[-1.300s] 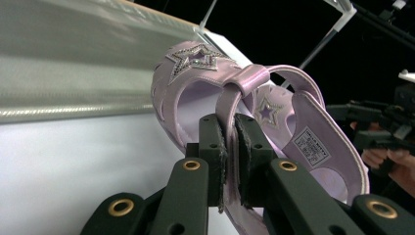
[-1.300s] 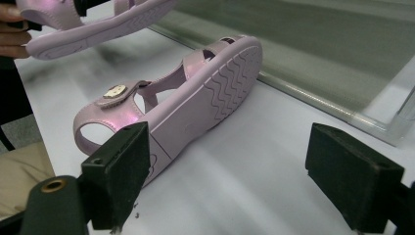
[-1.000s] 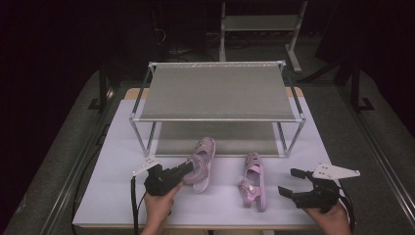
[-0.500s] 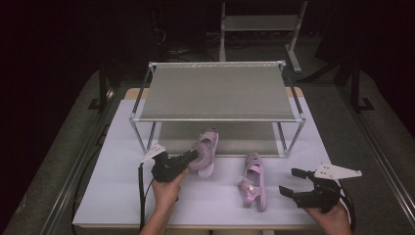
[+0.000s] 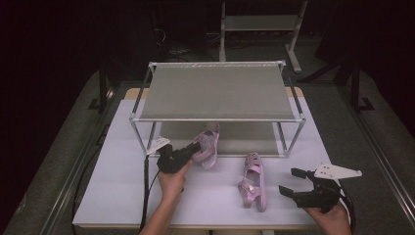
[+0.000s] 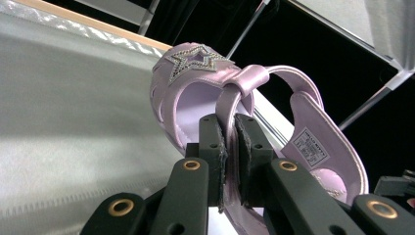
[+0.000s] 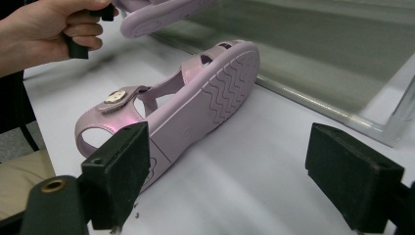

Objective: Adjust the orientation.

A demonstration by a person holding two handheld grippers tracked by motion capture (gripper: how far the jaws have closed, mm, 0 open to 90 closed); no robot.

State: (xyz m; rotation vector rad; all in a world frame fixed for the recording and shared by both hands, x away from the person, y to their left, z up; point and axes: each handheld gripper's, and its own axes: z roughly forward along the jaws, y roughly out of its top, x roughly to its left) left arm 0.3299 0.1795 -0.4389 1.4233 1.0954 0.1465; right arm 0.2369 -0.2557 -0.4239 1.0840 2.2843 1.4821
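Rack's lower shelf lies just ahead of the carried sandal.

Grey two-tier metal-framed shoe rack (image 5: 215,93) stands mid-bench (image 5: 112,196); the left gripper (image 5: 195,147) clamps the strap of a lilac star-trimmed sandal (image 5: 209,145), toe toward the lower shelf. The matching lilac sandal (image 5: 253,180) lies on its side, nearer the wide-open right gripper (image 5: 292,182).

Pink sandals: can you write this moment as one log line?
left hand-held gripper: shut on held sandal strap | right hand-held gripper: open | second sandal: on table
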